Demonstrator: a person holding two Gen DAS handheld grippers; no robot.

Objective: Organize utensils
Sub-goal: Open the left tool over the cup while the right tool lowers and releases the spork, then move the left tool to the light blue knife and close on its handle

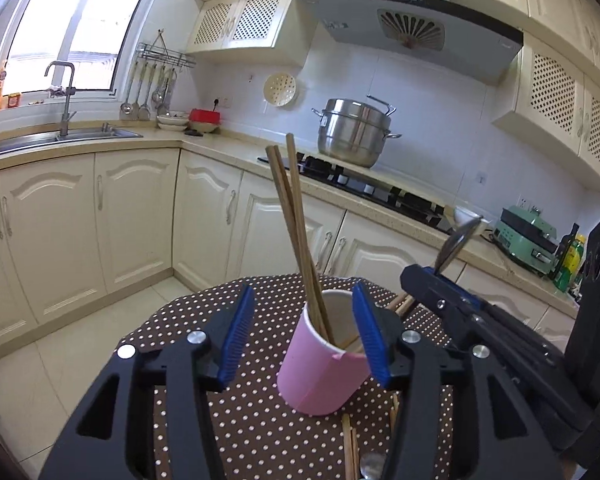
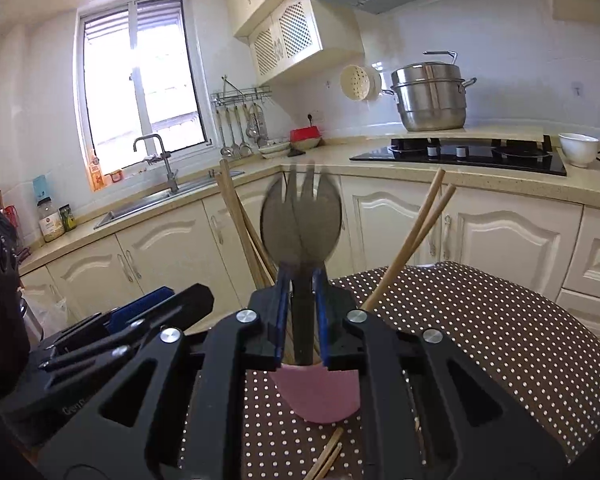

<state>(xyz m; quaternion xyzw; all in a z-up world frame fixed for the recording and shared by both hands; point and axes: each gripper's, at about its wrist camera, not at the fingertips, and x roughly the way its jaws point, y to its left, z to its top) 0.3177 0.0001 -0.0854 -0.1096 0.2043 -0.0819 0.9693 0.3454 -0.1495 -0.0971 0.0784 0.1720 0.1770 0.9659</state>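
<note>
Pink cup (image 1: 324, 364) on the dotted table (image 1: 244, 420), three chopsticks (image 1: 296, 232) standing in it. Left gripper (image 1: 304, 336) spread wide around the cup. Right gripper (image 2: 302, 320) clamps a blurred fork and spoon (image 2: 300, 220) above the cup. More chopsticks (image 2: 328, 456) loose on the table, count unclear.

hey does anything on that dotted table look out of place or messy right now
Yes. Loose chopsticks lie flat on the dotted tablecloth in front of the pink cup instead of standing in it like the others. The cup's rim also has a small notch, possibly a tear. Nothing looks spilled.
</note>
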